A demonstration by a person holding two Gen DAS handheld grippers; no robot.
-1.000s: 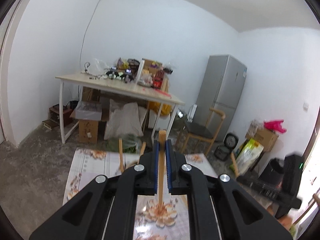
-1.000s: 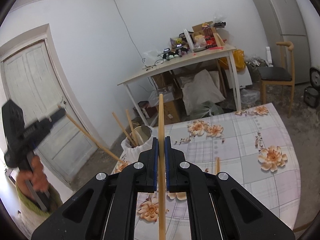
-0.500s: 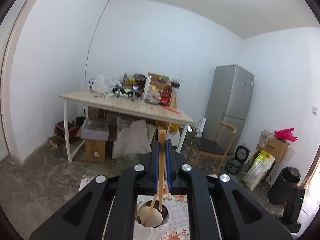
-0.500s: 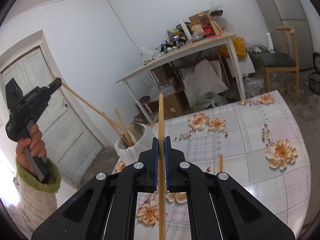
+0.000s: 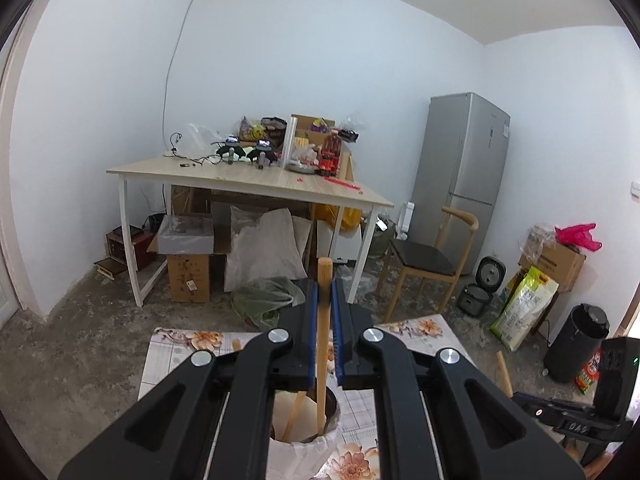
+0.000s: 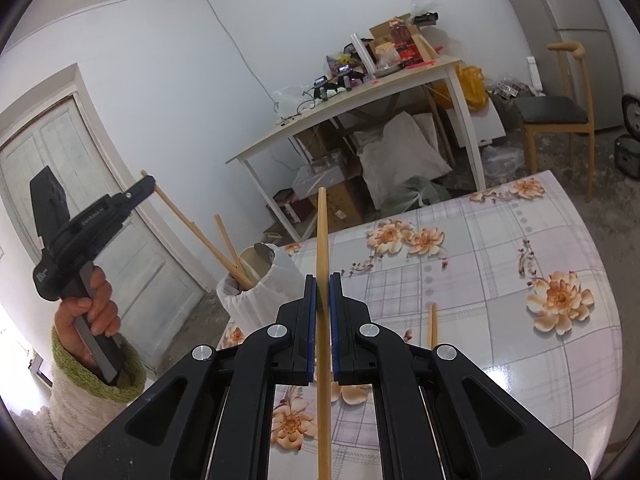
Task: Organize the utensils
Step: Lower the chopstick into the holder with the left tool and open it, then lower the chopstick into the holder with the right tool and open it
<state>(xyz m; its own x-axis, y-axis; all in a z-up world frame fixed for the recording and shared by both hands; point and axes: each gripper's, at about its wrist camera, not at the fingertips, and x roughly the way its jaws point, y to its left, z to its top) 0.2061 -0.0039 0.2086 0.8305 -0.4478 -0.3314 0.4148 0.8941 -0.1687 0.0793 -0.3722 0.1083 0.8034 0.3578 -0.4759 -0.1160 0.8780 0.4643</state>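
**A:** Why did you have the left tongs (image 5: 323, 340) up over the cup (image 5: 308, 428) like that?

**B:** I had them clamped on a chopstick (image 5: 322, 320), gripped high on the shaft. That left the lower end free to hang below the pads and reach into the cup, which sat right beneath the tongs. The tip looked to be inside the rim, next to another stick (image 5: 295, 414) leaning in there. I judged the insertion nearly done, with only the release left.

**A:** And the right tongs (image 6: 322, 320)?

**B:** Closed on a second chopstick (image 6: 322, 264), pinched near its middle, so it ran past the pads both ways, out ahead and back under the camera. I kept it off the bench (image 6: 500, 280) and to the right of the cup (image 6: 260, 280), waiting its turn, I'd say, since two sticks through one mouth at once would likely clash.

**A:** Anything left lying around?

**B:** One stick (image 6: 432, 326) lay flat on the bench just right of the right tongs' tips. From the left view, the right tongs showed low at the right edge (image 5: 576, 420).

**A:** Risk?

**B:** The cup was lined with a loose white bag; a tip could snag its folds.
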